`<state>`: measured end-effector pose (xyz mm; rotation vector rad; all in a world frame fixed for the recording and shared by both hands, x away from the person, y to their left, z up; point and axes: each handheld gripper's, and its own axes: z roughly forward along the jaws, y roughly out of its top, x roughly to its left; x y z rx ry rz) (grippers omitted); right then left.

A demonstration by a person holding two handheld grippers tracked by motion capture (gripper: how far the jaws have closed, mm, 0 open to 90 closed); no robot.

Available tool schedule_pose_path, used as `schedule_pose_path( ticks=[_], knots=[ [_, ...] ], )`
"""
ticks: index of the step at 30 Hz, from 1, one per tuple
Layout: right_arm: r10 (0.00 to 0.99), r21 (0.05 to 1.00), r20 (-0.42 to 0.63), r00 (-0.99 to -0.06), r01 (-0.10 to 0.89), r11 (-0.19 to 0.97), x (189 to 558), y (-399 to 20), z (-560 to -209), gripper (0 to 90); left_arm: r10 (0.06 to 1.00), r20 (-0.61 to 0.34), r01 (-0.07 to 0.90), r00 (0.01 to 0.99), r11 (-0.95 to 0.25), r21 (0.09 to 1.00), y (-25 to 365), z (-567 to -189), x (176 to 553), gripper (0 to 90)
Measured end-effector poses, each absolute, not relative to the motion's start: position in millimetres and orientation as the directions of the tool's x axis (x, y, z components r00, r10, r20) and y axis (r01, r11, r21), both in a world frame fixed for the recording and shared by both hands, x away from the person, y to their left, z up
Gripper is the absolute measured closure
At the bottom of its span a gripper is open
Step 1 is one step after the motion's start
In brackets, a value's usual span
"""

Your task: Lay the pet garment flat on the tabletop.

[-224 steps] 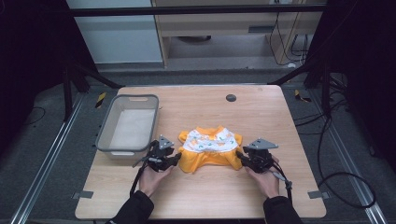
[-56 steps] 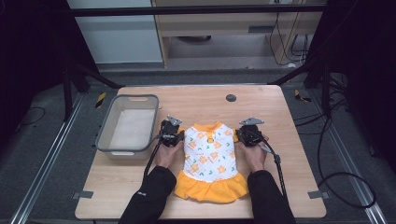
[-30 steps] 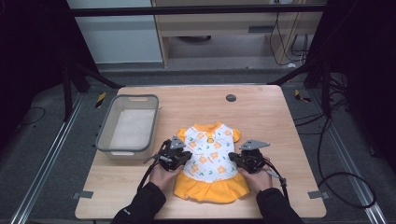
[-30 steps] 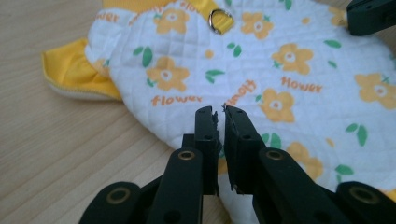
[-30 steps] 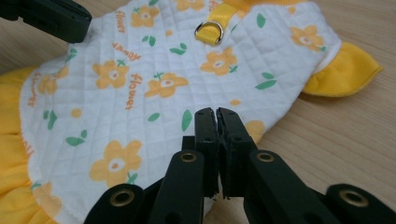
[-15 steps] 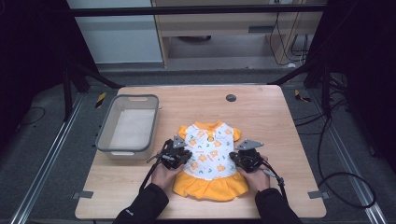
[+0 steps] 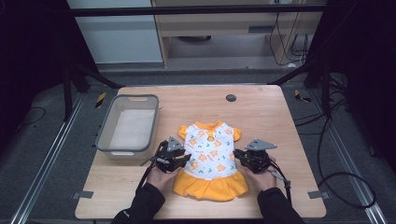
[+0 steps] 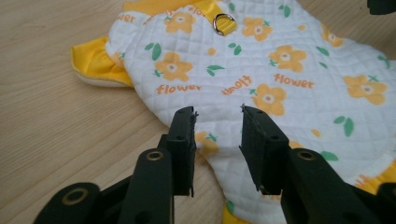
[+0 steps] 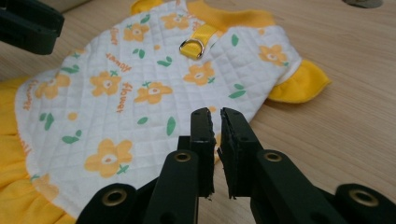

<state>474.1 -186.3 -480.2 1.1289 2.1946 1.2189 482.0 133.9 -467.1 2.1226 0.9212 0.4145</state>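
Dress [image 7: 208, 158] flat on table [image 7: 261, 116], right of the bin [image 7: 128, 123], collar pointing away from me, skirt toward me. Left gripper [image 8: 217, 116] jaws spread at its left waist edge; right gripper [image 9: 215, 116] jaws nearly pressed together at the right edge. Both grippers slid back from the sleeves since 1.9 s ago.

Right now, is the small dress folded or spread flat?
Spread flat: the dress lies open on the table, both sleeves out and skirt fanned.

My high view looks forward and down from above my side of the light wooden table [image 7: 261, 116], taking in its whole top. My left gripper view sits low and close, looking along its jaws across the white quilted dress with orange flowers and yellow trim [image 8: 280, 74]. My right gripper view faces the same dress [image 9: 149, 79] from the opposite side; both show its small metal ring [image 8: 222, 21] [image 9: 191, 46].
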Motion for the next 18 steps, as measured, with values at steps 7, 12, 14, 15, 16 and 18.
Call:
schedule_pose_path(
  ticks=[7,12,14,15,16,18],
  knots=[
    [0.815,0.855,0.068,-0.575,0.454,0.249,465,-205,-473,72.7,0.731,-0.014,0.472,0.682,-0.426,0.772,152,-466,461,56.1],
    [0.827,0.865,0.094,-0.555,0.456,0.208,459,-219,-472,65.1,0.735,-0.028,0.475,0.678,-0.409,0.779,167,-467,449,49.5],
    [0.834,0.869,0.099,-0.542,0.456,0.193,456,-225,-473,61.2,0.737,-0.034,0.472,0.675,-0.395,0.788,174,-466,443,47.2],
    [0.839,0.868,0.103,-0.535,0.460,0.187,454,-228,-473,59.1,0.737,-0.033,0.469,0.675,-0.393,0.791,177,-466,440,46.1],
    [0.845,0.868,0.101,-0.526,0.462,0.184,452,-230,-474,57.0,0.739,-0.033,0.467,0.673,-0.390,0.793,179,-466,438,44.9],
    [0.851,0.866,0.100,-0.515,0.466,0.181,449,-236,-476,54.4,0.741,-0.031,0.468,0.670,-0.390,0.793,185,-467,433,42.9]
  ],
)
